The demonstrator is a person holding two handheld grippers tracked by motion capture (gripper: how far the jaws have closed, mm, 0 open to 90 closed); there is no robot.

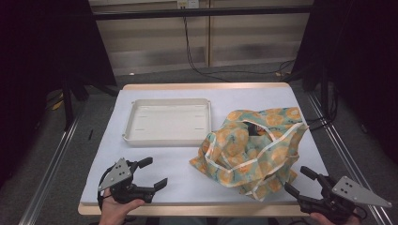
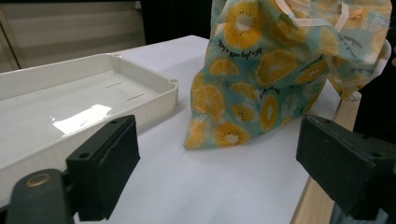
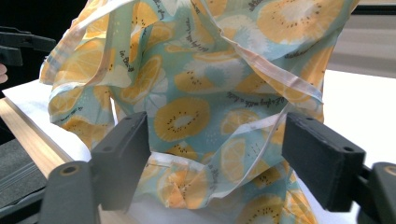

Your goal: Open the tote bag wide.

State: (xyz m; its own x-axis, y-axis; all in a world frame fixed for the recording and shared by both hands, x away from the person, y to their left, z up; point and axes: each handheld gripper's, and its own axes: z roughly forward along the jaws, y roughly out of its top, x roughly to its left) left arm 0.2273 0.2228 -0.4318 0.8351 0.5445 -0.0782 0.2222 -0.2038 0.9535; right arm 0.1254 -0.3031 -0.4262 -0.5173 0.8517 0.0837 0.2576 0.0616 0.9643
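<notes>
Orange-print cloth bag (image 1: 251, 152) is slumped on desk (image 1: 178, 168), just right of white tray (image 1: 166, 121) — not yet gripped. Left claw (image 1: 152, 174) held wide open, right claw (image 1: 296, 180) open too, near bag's corner. Nothing lifted — whole job judged left.

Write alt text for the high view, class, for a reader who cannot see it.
A crumpled fabric bag printed with orange slices sits on a white-covered table, right of an empty white tray. At the near edge, a person's hands hold two black tools, the left tool and right tool, both open and apart from the bag.
</notes>
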